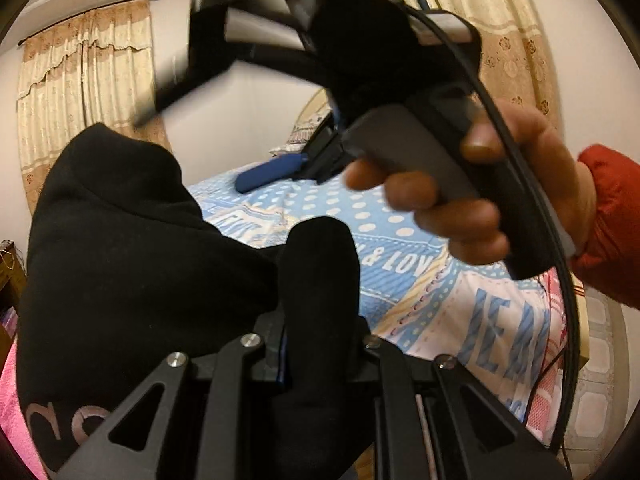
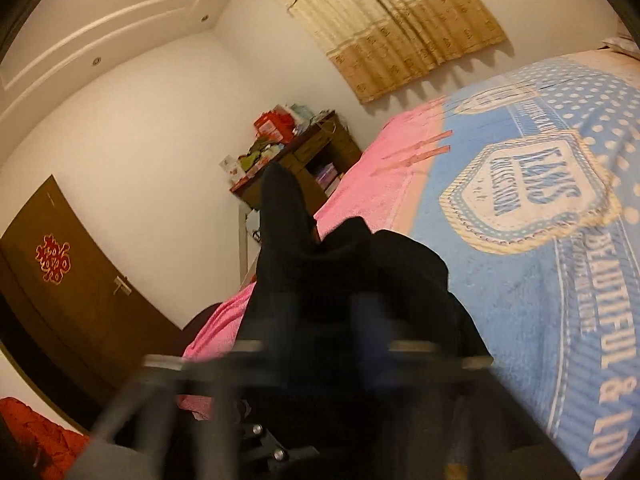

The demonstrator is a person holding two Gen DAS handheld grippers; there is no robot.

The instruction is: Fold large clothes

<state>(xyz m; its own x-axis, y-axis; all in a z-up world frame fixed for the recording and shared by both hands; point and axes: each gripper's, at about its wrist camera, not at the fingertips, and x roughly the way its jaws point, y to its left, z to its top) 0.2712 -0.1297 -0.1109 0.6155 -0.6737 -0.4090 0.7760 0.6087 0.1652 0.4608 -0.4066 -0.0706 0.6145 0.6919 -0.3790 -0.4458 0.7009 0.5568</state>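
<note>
A black garment (image 1: 120, 240) hangs bunched over the bed, with pale lettering near its lower edge. My left gripper (image 1: 320, 280) is shut on a fold of it, and the cloth covers both fingers. In the left wrist view my right gripper (image 1: 190, 151) is above and beyond, held by a hand (image 1: 460, 216) in a red sleeve. Its blue finger (image 1: 264, 172) and a blurred second finger stand far apart with nothing between them. In the right wrist view the black garment (image 2: 360, 280) lies heaped in front of the blurred linkage, one corner standing up, and the fingers are hidden.
The bed carries a blue dotted blanket (image 2: 520, 280) and a pink blanket (image 2: 380, 184) along its far side. A cluttered wooden desk (image 2: 312, 156) stands beyond the bed, with a brown door (image 2: 60, 280) to its left. A black cable (image 1: 560, 240) trails from the right gripper.
</note>
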